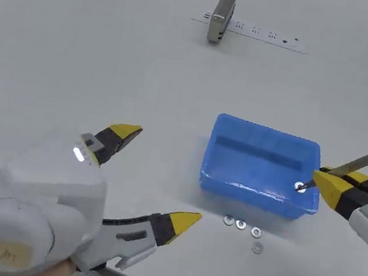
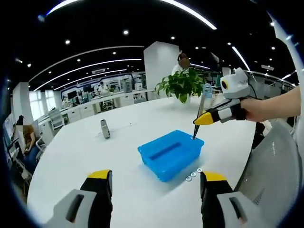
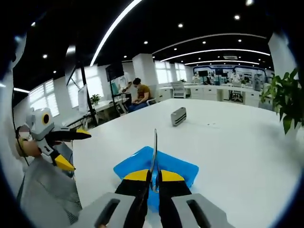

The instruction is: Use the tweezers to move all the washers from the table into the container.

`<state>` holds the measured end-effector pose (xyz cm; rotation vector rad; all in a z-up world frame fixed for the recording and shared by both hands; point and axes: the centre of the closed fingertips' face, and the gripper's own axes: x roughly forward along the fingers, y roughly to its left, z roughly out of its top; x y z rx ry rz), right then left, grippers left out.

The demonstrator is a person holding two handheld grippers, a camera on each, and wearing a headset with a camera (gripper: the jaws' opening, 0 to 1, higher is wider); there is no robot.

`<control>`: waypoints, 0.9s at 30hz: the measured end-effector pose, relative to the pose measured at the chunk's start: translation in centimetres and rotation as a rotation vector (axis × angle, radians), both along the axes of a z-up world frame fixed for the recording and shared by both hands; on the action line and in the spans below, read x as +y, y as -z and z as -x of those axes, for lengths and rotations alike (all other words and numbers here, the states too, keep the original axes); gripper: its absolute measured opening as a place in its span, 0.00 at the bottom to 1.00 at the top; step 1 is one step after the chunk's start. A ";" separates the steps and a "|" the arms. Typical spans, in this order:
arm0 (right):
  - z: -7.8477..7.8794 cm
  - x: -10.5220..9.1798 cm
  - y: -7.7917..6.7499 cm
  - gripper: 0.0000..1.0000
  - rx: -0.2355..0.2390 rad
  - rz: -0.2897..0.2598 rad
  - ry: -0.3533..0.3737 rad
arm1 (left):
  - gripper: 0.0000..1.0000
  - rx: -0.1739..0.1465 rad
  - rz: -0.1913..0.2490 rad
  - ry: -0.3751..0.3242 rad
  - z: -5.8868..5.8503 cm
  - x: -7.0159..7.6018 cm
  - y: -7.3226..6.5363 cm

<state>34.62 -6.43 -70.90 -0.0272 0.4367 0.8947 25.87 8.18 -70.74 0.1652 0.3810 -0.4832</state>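
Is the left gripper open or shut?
Open. The left gripper has its two yellow tips spread far apart, with nothing between them.

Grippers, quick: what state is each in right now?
Left gripper: open, holding nothing.
Right gripper: shut on the tweezers, tip at a washer at the blue container corner.

A: Head view?
B: Above, tilted down at the white bench (image 1: 81,41), close.
A: Gripper views?
B: Left: low, level, blue rectangular plastic container (image 1: 257,155) at mid-distance. Right: nearly over it, looking across. All three share the container and the small grey metal block (image 1: 221,16).
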 end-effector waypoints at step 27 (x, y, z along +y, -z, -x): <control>-2.4 1.1 6.5 0.04 -0.036 0.220 -0.066 | 0.90 -0.017 0.139 -0.074 -1.0 1.5 -0.4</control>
